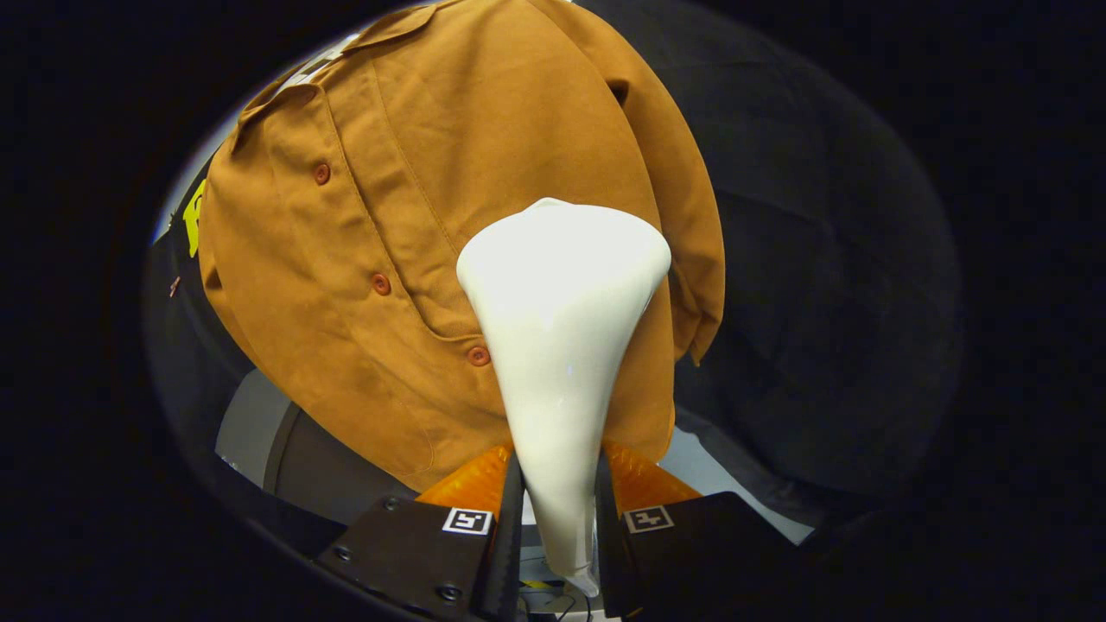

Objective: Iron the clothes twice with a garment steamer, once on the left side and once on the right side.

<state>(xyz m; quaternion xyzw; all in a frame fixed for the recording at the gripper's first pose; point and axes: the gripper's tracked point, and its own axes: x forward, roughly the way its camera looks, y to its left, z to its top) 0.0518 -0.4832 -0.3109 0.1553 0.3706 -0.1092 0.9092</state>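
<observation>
A brown button-up shirt (415, 216) hangs in front of me against the black cloth wall, its button placket running down to the left of the steamer. A white garment steamer (562, 328) stands up between my fingers, its narrow handle clamped by both and its wide head reaching forward onto the right half of the shirt front, level with the chest. My gripper (558, 510) is shut on the steamer's handle. The steamer head hides part of the shirt behind it.
Black cloth (821, 302) backs the shirt and spreads to the right. Below the shirt's hem lies a pale grey surface (251, 423), and a dark rounded thing (320, 466) sits just left of my fingers.
</observation>
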